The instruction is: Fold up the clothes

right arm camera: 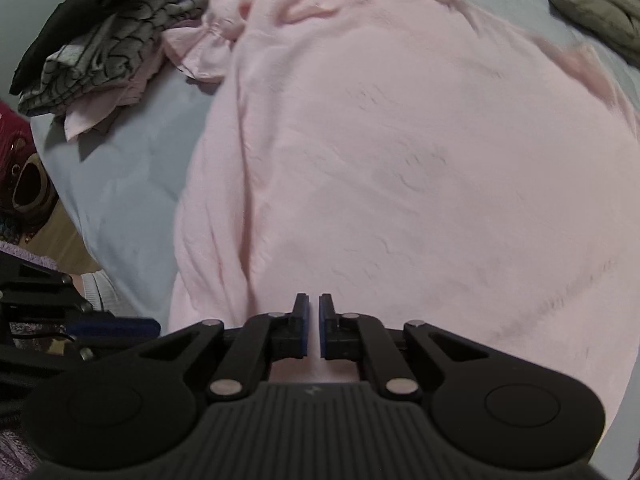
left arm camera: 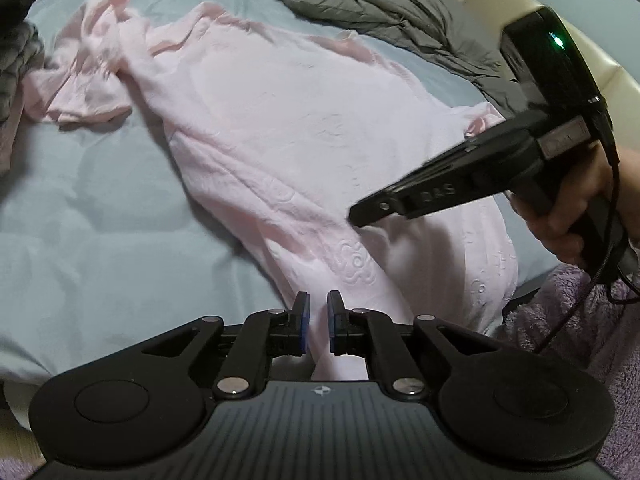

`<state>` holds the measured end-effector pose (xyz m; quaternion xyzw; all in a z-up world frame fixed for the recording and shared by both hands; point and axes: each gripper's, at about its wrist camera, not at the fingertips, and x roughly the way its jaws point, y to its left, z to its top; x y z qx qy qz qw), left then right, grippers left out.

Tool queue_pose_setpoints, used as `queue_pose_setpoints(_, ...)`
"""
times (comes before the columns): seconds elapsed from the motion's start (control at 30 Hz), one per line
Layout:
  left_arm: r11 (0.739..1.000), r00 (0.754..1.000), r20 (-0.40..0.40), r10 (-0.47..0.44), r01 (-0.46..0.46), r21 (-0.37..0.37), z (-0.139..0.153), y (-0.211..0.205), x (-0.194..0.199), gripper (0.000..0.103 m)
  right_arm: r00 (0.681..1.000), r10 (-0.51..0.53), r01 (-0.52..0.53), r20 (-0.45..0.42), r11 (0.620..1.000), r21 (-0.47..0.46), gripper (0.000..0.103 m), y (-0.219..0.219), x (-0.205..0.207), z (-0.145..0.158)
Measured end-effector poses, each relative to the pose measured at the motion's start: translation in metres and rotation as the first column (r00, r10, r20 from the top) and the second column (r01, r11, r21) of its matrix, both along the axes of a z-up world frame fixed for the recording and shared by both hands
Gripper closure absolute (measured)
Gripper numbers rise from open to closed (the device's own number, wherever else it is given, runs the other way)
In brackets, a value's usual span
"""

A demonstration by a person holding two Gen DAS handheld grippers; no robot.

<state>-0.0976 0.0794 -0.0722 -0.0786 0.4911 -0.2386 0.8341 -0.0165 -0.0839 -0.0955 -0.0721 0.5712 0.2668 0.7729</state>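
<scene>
Both hand-held grippers, left (left arm camera: 318,322) and right (right arm camera: 314,324), pinched the pink garment's (left arm camera: 280,132) near hem; lifting evenly would suit.

Pink garment (left arm camera: 280,128) hem hidden under left tool (left arm camera: 318,328) body at lower edge; right side cut by right tool (left arm camera: 372,212) and hand (left arm camera: 580,208); hard to tell whether cloth pinched in either narrow gap; right wrist view blurred across garment (right arm camera: 400,160), embossing unreadable; right tool (right arm camera: 314,326) covers near hem; grey quilt (left arm camera: 380,4) cropped at top; dark clothes pile (right arm camera: 104,36) cropped top left; red item (right arm camera: 16,132) cut by left edge, unidentifiable.
</scene>
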Motion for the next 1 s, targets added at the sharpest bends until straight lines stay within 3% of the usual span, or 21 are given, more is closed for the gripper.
queue_pose_setpoints(0.17, 0.999, 0.999, -0.015, -0.033, 0.033, 0.013, -0.004, -0.009, -0.001, 0.097, 1.0, 0.002, -0.002, 0.011, 1.0, 0.005, 0.093, -0.012, -0.007, 0.005)
queue_pose_setpoints(0.23, 0.999, 0.999, -0.019, -0.046, 0.046, 0.018, -0.005, -0.014, -0.001, 0.088, 1.0, 0.011, -0.011, 0.017, 1.0, 0.001, 0.092, -0.014, -0.011, 0.008)
queue_pose_setpoints(0.3, 0.999, 0.999, -0.012, -0.049, 0.049, 0.019, -0.004, -0.017, -0.002, 0.069, 1.0, 0.017, -0.017, 0.017, 1.0, 0.0, 0.092, -0.016, -0.015, 0.009)
queue_pose_setpoints(0.37, 0.999, 0.999, 0.001, -0.049, 0.049, 0.019, -0.002, -0.02, -0.002, 0.06, 1.0, 0.02, -0.02, 0.016, 1.0, 0.001, 0.092, -0.02, -0.018, 0.01)
queue_pose_setpoints(0.47, 0.997, 0.998, -0.004, -0.066, 0.066, 0.032, -0.003, -0.026, 0.001, 0.064, 1.0, 0.018, -0.018, 0.014, 1.0, 0.002, 0.091, -0.026, -0.022, 0.011)
queue_pose_setpoints(0.6, 0.993, 0.997, -0.028, -0.076, 0.079, 0.09, -0.009, -0.033, 0.004, 0.093, 1.0, 0.001, -0.001, 0.017, 1.0, 0.003, 0.091, -0.034, -0.024, 0.013)
queue_pose_setpoints(0.67, 0.991, 0.997, -0.032, -0.073, 0.077, 0.11, -0.011, -0.034, 0.006, 0.1, 1.0, -0.007, 0.007, 0.022, 1.0, 0.006, 0.091, -0.039, -0.025, 0.014)
queue_pose_setpoints(0.93, 0.994, 0.999, -0.025, -0.04, 0.043, 0.105, 0.005, -0.014, -0.007, 0.102, 0.999, -0.017, 0.017, 0.042, 1.0, -0.018, 0.091, -0.054, -0.036, 0.017)
queue_pose_setpoints(1.0, 0.993, 0.999, -0.025, -0.024, 0.027, 0.113, 0.015, -0.005, -0.014, 0.102, 0.999, -0.019, 0.02, 0.046, 0.999, -0.026, 0.086, -0.058, -0.039, 0.017)
